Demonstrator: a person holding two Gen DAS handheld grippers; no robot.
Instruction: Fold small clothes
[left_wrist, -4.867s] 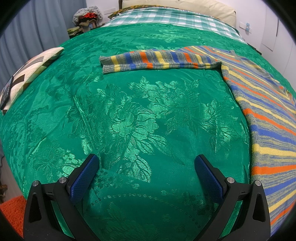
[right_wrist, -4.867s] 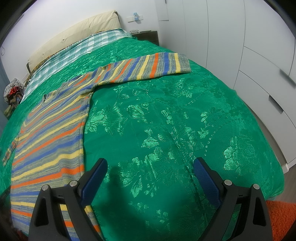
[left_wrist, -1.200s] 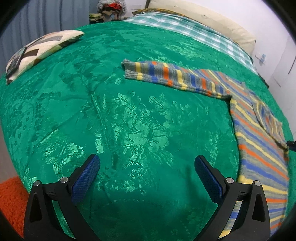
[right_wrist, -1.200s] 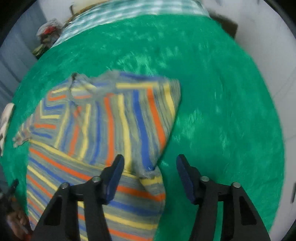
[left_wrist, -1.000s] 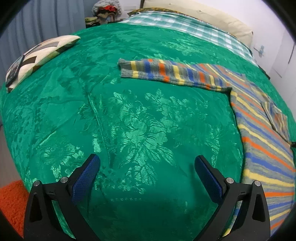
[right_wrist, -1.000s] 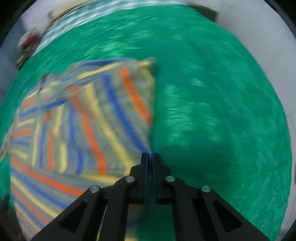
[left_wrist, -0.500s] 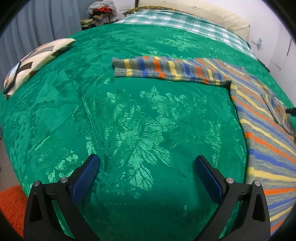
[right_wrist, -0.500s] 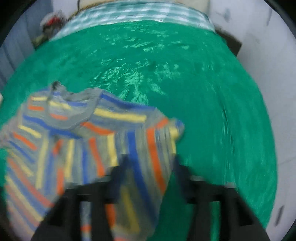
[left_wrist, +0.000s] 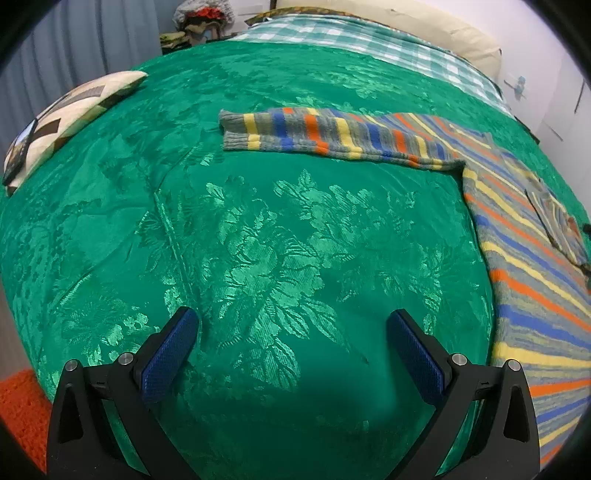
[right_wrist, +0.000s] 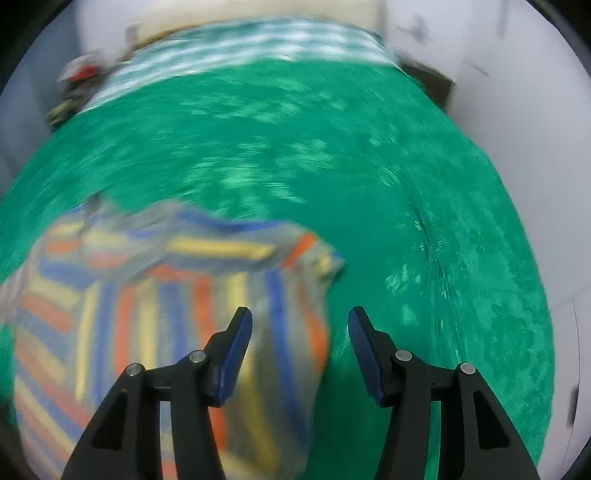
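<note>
A striped knit sweater (left_wrist: 524, 266) in grey, blue, orange and yellow lies flat on the green bedspread (left_wrist: 258, 240). Its left sleeve (left_wrist: 332, 134) stretches out to the side. The other sleeve (left_wrist: 557, 221) lies folded across the body. My left gripper (left_wrist: 291, 317) hangs open over bare bedspread, well short of the sleeve. In the blurred right wrist view, my right gripper (right_wrist: 300, 314) hovers over the right edge of the sweater (right_wrist: 166, 295). Its jaws are closing and stand apart. The knit lies below them and the pads do not press on it.
A patterned cushion (left_wrist: 70, 110) rests at the bed's left edge. A checked sheet (left_wrist: 351, 40) and a cream pillow (left_wrist: 424, 26) lie at the head. An orange rug (left_wrist: 18, 406) shows on the floor. White walls (right_wrist: 517, 74) stand to the right.
A second ago the right gripper was shut on the sleeve's edge. It has let go and lifted away, and the sleeve now lies folded over the body. The left gripper has hardly moved.
</note>
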